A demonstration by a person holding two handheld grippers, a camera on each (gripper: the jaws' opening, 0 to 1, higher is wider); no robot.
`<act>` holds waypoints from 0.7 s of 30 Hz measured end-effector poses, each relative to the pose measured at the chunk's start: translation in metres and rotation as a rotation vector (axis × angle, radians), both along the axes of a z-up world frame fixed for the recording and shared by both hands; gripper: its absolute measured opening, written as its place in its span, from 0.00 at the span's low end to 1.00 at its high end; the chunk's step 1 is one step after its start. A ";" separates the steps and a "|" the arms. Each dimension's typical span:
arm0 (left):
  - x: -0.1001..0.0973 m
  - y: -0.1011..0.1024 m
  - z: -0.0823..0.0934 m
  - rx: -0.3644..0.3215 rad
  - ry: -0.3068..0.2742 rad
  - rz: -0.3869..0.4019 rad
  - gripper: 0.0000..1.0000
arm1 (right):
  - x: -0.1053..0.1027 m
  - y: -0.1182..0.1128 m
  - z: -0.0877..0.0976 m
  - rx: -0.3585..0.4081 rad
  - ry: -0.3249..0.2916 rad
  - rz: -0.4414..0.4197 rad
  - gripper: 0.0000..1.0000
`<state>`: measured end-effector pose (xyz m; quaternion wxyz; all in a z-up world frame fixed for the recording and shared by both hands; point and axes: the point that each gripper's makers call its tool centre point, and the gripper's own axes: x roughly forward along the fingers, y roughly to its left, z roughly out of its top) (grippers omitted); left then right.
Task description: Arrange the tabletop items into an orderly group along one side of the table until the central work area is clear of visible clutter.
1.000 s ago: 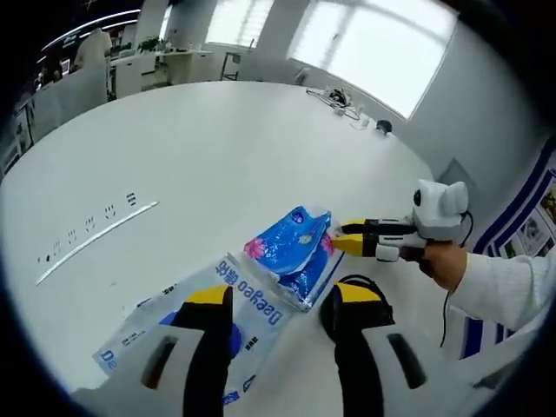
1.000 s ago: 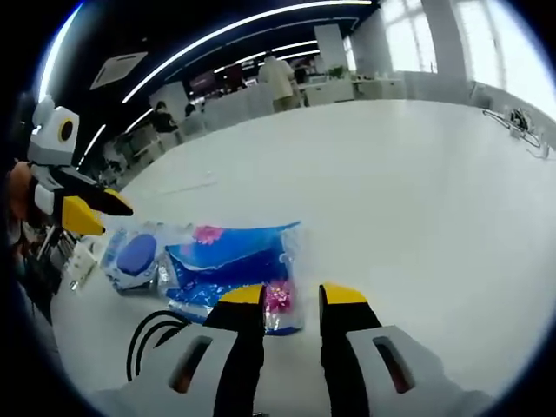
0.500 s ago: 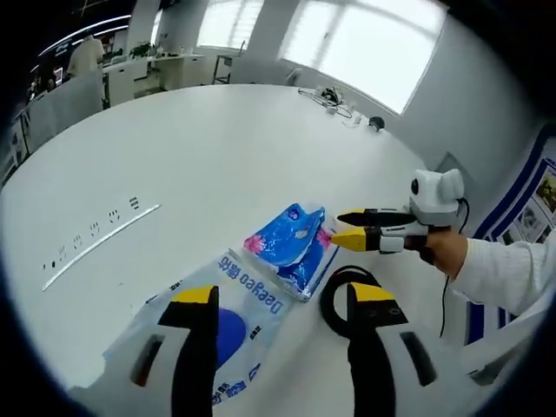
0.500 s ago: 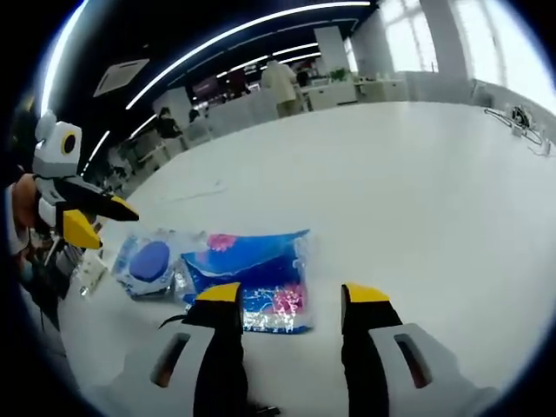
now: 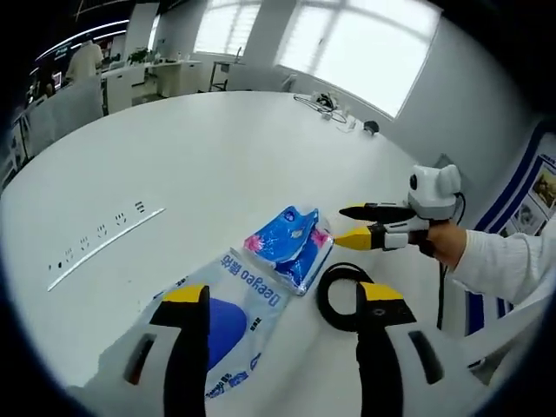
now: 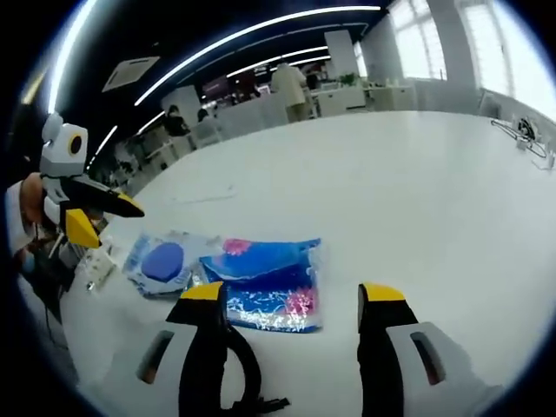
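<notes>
A blue printed packet (image 5: pixel 291 248) lies flat on the white table (image 5: pixel 200 165). Beside it lies a clear bag holding a blue disc (image 5: pixel 228 311), and a black cable coil (image 5: pixel 337 295) sits next to both. My left gripper (image 5: pixel 282 295) hovers open above the clear bag and the coil. My right gripper (image 5: pixel 343 224), held by a hand, is open just beside the packet's far edge. In the right gripper view, my right gripper (image 6: pixel 293 293) stands open over the blue packet (image 6: pixel 269 282), with the clear bag (image 6: pixel 165 261) to its left and the cable (image 6: pixel 248 382) below. The left gripper (image 6: pixel 109 219) shows open at the left.
A thin white strip with small dark marks (image 5: pixel 104 248) lies on the table's left part. Loose cables (image 5: pixel 334 104) and a small dark object (image 5: pixel 372 128) sit at the far end. Desks and people stand in the background (image 6: pixel 287 87). The table edge runs near the coil.
My right gripper's jaws have spread wide and drawn back from the blue packet. My left gripper's jaws have also widened a little. Both cameras shifted slightly.
</notes>
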<state>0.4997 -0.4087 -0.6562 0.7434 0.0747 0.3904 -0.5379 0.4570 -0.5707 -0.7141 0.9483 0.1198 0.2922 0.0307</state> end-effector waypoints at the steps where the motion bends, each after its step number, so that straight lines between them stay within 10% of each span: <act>1: 0.000 0.001 0.002 -0.004 -0.002 -0.001 0.70 | 0.000 0.001 0.002 0.003 -0.004 0.000 0.63; 21: -0.009 0.043 0.036 -0.055 -0.048 0.030 0.75 | -0.015 0.021 0.042 -0.018 -0.051 0.039 0.66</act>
